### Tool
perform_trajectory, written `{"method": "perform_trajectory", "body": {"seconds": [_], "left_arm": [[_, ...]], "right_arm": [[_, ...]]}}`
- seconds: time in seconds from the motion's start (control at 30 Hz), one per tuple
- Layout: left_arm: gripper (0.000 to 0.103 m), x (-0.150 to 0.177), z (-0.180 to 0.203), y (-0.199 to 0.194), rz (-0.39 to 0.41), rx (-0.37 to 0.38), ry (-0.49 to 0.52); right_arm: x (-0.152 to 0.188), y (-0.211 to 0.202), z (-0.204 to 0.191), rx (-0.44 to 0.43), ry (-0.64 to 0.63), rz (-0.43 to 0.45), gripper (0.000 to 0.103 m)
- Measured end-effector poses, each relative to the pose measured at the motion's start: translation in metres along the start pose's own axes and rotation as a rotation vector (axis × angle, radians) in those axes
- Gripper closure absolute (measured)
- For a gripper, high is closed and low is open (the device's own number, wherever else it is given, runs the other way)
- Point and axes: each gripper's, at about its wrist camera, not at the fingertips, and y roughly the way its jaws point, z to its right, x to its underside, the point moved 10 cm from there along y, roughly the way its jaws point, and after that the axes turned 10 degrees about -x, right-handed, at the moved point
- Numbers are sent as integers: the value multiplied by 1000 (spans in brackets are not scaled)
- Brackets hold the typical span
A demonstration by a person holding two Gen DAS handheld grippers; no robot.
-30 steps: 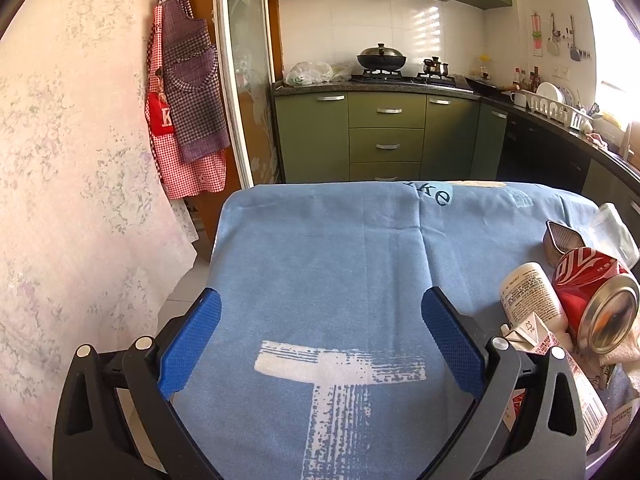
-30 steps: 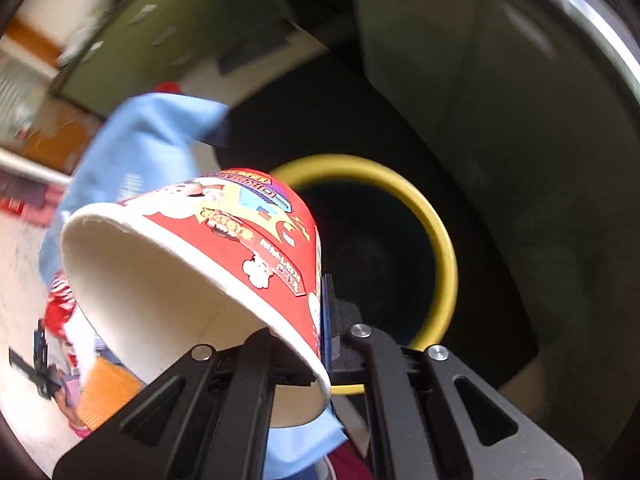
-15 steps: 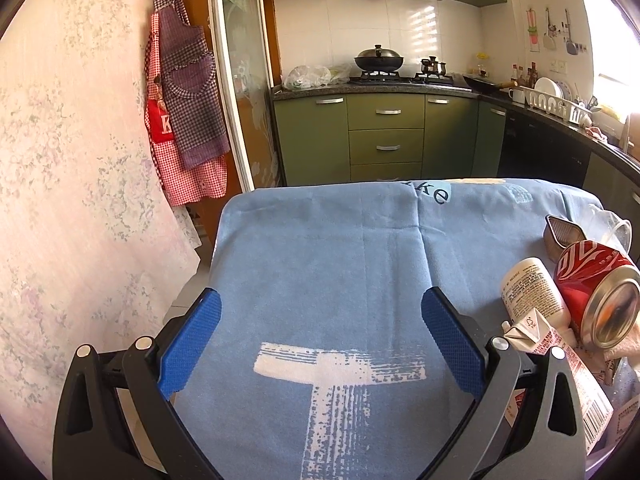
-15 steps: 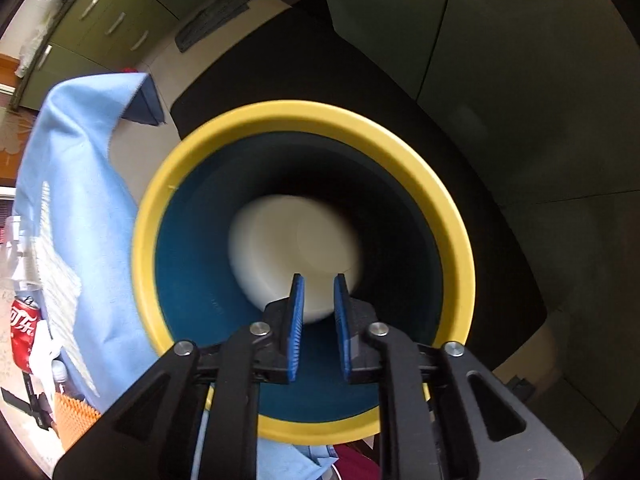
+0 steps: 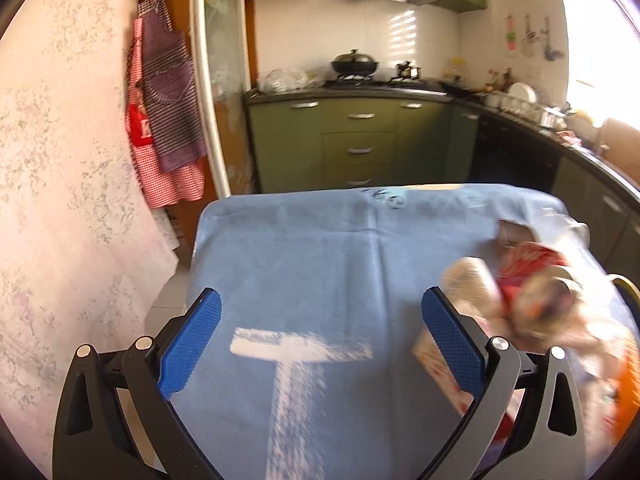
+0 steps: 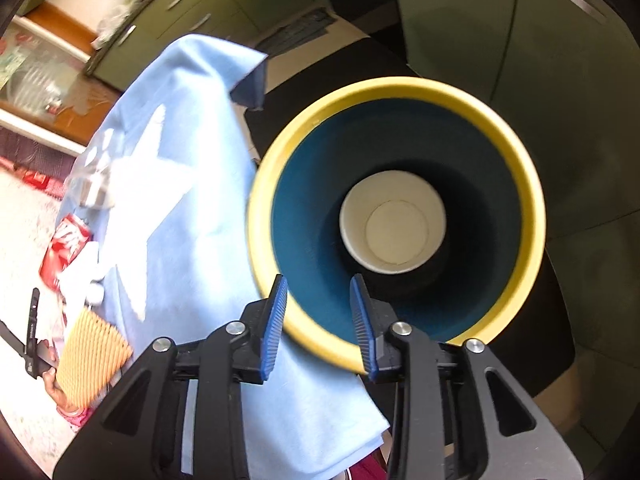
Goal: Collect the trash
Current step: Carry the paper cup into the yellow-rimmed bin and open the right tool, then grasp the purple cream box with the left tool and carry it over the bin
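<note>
A white paper cup (image 6: 393,227) is seen upright at the bottom of the round yellow-rimmed, dark blue bin (image 6: 516,160), beside the blue-cloth-covered surface (image 5: 320,264). Above the bin, the right tool (image 6: 319,322) is held partly open and empty. The left tool (image 5: 320,340) is spread wide, empty, over the surface; blurred trash, a red can (image 5: 528,268) included, lies to its right.

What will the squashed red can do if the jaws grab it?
The red can looks dented, so it will probably crumple further and feel light. Its round body may roll on the blue cloth. Smooth metal might slip.
</note>
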Motion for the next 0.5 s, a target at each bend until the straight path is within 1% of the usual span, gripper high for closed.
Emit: {"method": "perform_trajectory", "body": {"seconds": [0.13,0.27,0.37,0.4,0.5], "left_arm": [[4,14,15,-56,5,142,13],[4,35,34,-106,36,238,50],[4,57,53,-126,45,252,95],[4,63,57,-130,45,252,104],[4,80,67,-128,28,242,127]], "right_arm": [[4,2,-9,-15,-27,8,69],[16,-11,-17,-24,-47,30,65],[17,-6,-25,-49,-57,35,65],[22,-11,-24,-51,-62,35,65],[27,-11,-28,-64,-76,28,64]]}}
